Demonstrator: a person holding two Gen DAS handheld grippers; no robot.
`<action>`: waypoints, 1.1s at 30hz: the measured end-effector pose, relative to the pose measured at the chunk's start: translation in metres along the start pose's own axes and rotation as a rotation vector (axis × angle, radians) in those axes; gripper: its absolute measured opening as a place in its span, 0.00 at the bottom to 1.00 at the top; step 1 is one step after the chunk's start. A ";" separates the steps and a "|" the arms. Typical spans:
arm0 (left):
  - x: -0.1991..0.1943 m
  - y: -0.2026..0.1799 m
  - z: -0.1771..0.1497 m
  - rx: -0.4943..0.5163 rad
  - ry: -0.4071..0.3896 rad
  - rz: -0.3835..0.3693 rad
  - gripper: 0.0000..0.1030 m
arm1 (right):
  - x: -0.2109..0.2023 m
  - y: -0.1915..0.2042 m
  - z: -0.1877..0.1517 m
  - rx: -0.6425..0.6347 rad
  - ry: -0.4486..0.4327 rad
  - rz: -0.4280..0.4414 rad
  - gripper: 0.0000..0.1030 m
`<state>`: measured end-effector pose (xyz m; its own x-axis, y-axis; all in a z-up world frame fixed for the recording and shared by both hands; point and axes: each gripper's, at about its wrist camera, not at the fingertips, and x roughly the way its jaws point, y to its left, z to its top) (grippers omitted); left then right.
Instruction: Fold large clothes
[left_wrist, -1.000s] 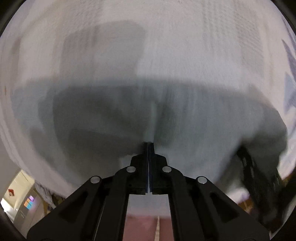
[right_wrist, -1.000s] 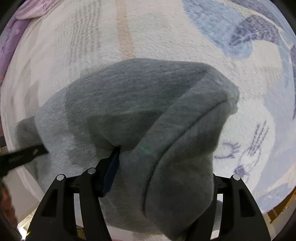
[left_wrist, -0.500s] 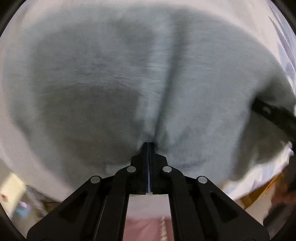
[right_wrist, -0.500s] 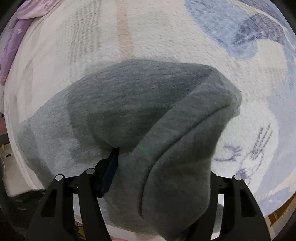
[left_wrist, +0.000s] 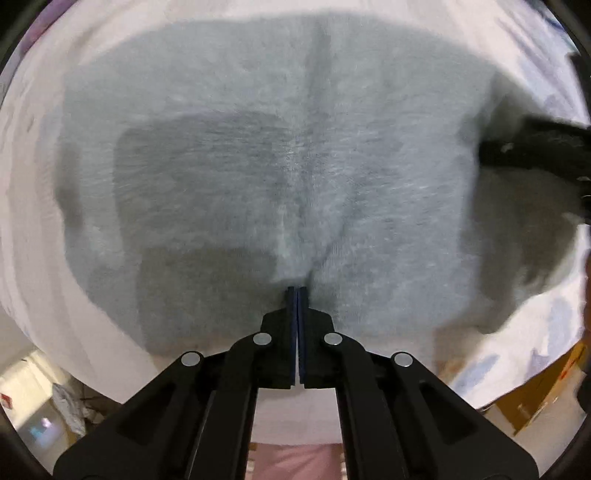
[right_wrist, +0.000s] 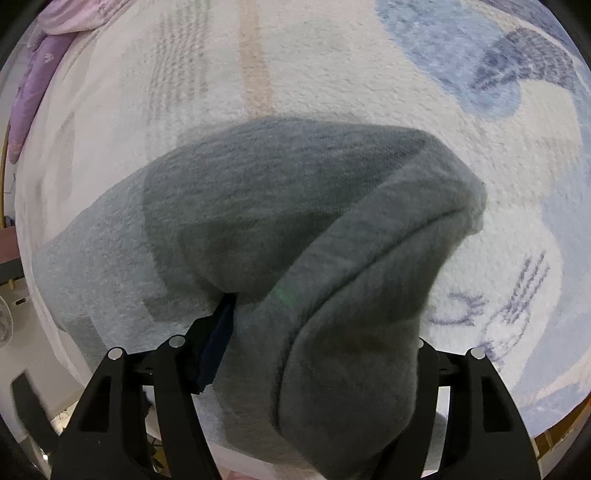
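A large grey fleece garment (left_wrist: 295, 166) lies spread on a white patterned blanket (left_wrist: 33, 184). My left gripper (left_wrist: 297, 291) is shut on the garment's near edge, and a crease runs away from the fingertips. In the right wrist view the same garment (right_wrist: 288, 229) drapes in a thick fold over my right gripper (right_wrist: 295, 314). Only its left blue pad (right_wrist: 218, 332) shows; the right finger is hidden under cloth. The right gripper also shows as a dark blur at the right edge of the left wrist view (left_wrist: 535, 151).
The blanket (right_wrist: 369, 74) has blue and grey prints at the right. A purple cloth (right_wrist: 40, 74) lies at the far left. A fan (right_wrist: 5, 326) and floor clutter (left_wrist: 62, 406) lie below the bed's edge. Cardboard (left_wrist: 546, 391) sits lower right.
The left gripper has moved forward over the garment, which now fills its view. The right gripper has held the fold and shifted slightly.
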<state>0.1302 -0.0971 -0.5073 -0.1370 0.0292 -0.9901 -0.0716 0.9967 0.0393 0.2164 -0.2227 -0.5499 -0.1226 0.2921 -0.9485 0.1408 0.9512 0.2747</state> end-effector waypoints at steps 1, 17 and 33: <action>-0.008 0.002 0.003 -0.026 -0.032 -0.027 0.00 | 0.000 0.000 0.000 0.000 0.004 0.002 0.61; 0.017 0.007 0.018 -0.046 -0.149 -0.090 0.01 | -0.085 0.029 -0.047 -0.125 -0.168 0.170 0.19; -0.091 0.174 -0.002 -0.089 -0.167 -0.208 0.01 | -0.102 0.237 -0.083 -0.424 -0.104 0.079 0.18</action>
<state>0.1279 0.0737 -0.4100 0.0542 -0.1563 -0.9862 -0.1682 0.9721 -0.1633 0.1808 -0.0183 -0.3745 -0.0251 0.3743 -0.9270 -0.2720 0.8897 0.3667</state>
